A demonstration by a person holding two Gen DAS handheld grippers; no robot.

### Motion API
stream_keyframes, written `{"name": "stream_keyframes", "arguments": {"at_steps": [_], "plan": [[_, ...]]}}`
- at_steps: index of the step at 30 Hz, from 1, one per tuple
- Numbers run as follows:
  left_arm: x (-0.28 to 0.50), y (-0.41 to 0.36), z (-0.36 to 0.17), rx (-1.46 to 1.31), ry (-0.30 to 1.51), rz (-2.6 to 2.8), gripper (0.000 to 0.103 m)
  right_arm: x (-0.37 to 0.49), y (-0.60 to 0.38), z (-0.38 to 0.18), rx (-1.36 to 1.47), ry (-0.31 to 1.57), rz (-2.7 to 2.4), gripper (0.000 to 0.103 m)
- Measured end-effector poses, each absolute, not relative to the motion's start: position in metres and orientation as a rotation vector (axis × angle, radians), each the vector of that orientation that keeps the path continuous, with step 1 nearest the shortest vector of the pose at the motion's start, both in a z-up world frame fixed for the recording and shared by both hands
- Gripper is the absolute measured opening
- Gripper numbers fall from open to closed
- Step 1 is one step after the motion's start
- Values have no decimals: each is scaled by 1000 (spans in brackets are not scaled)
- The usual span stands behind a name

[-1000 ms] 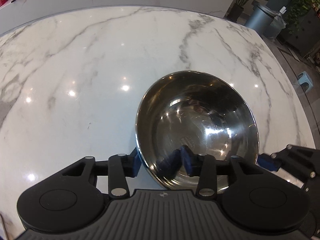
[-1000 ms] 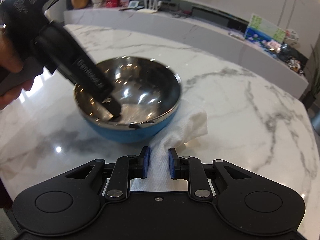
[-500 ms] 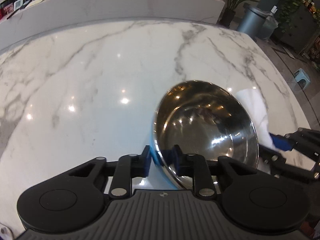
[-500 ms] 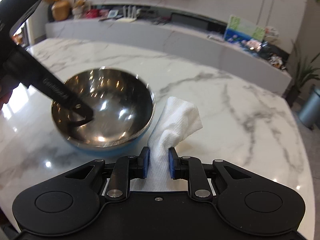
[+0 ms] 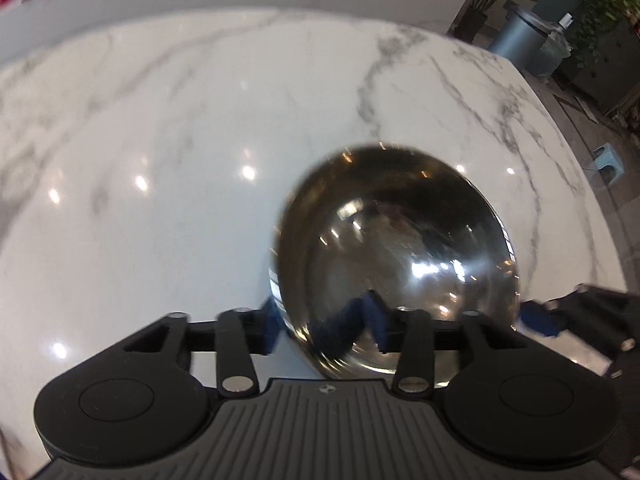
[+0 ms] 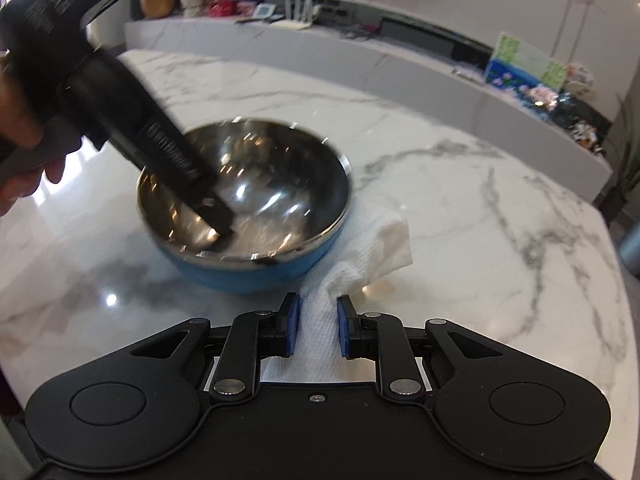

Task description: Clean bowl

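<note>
My left gripper [image 5: 326,326] straddles the near rim of the bowl [image 5: 396,248], one pad outside the blue wall and one inside; its jaws are opening, so the pads no longer pinch the rim. My right gripper [image 6: 318,326] is clamped on the paper towel [image 6: 376,240], whose free end lies on the worktop [image 6: 480,216] touching the bowl's right side. So the bowl lies ahead and left of the towel, and my right is the wiping hand. Half a second ago the left pinched the rim and tipped the bowl with the towel lifted; now the bowl sits level and the towel is down.
</note>
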State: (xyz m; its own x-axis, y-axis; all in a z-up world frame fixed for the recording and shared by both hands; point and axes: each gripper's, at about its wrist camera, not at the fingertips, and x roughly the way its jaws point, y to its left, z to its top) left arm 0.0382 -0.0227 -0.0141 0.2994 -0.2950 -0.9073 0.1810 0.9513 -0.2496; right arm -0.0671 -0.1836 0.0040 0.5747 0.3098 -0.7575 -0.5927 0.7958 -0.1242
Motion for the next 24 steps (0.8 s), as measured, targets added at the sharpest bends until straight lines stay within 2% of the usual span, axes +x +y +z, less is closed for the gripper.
{"name": "stream_keyframes", "arguments": {"at_steps": [5,17,24], "plan": [[34,-21,-14,-103,1244,-318,48,-66,-181,1,-394,816,558,18],[35,-24,-4,-23,1150,-323,23,-60,-197,14,-347,738,434,18],[38,-33,-5,12,1119,-345,22,-58,-203,19,-336,708,415,18]]}}
